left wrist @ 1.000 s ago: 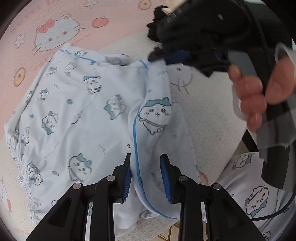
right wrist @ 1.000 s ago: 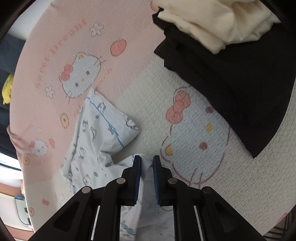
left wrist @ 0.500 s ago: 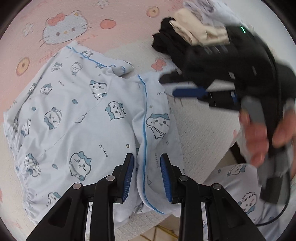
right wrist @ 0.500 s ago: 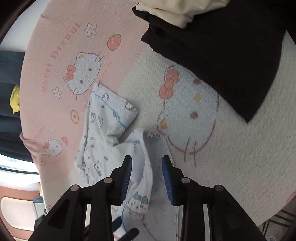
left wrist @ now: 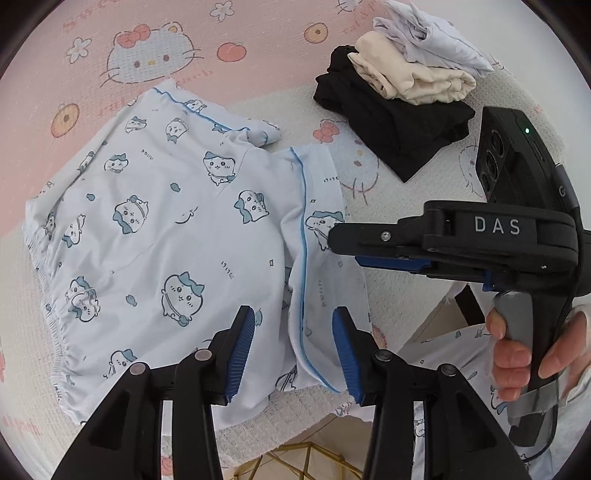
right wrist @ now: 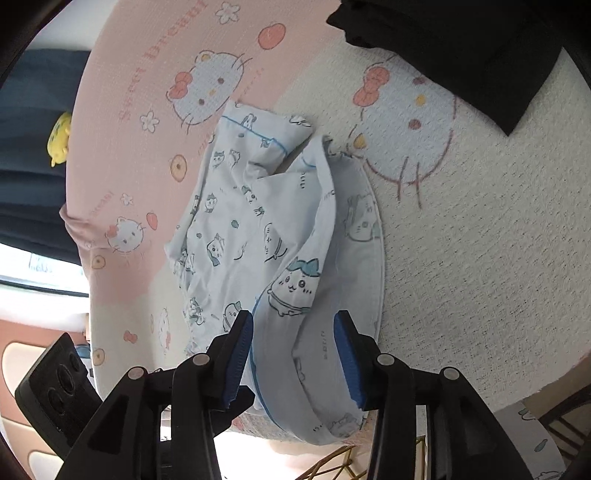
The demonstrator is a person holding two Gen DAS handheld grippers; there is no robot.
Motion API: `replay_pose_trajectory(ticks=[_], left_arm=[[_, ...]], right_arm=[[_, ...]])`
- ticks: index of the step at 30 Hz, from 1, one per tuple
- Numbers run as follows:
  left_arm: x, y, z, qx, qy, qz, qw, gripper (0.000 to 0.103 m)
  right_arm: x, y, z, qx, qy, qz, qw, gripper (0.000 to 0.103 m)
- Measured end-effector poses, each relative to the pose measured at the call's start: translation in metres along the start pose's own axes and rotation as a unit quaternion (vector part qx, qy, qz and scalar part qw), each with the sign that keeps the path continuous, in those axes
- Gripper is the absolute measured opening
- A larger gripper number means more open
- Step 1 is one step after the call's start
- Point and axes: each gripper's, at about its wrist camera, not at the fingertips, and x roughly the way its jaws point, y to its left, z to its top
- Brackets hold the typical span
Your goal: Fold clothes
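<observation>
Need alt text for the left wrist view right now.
The open left gripper hovers over pale blue cartoon-print shorts on a pink cat-print blanket. The right gripper, held in a hand, reaches in from the right; folded clothes sit behind.

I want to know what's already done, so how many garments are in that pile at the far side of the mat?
3 visible: a black one at the bottom, a cream one on it, and a crumpled white one behind the cream. More could be hidden underneath.
</observation>
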Motion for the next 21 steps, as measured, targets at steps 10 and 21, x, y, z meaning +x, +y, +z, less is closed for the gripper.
replay_pose_trajectory(ticks=[10, 21], left_arm=[[0.019, -0.008, 0.002, 0.02, 0.011, 0.024, 0.9995, 0.006], [0.032, 0.037, -0.002, -0.051, 0.03, -0.003, 0.9982, 0.006]], right_arm=[[0.02, 0.0, 0.008, 0.003, 0.021, 0.001, 1.0, 0.045], [0.031, 0.004, 0.016, -0.002, 0.028, 0.025, 0.999, 0.045]])
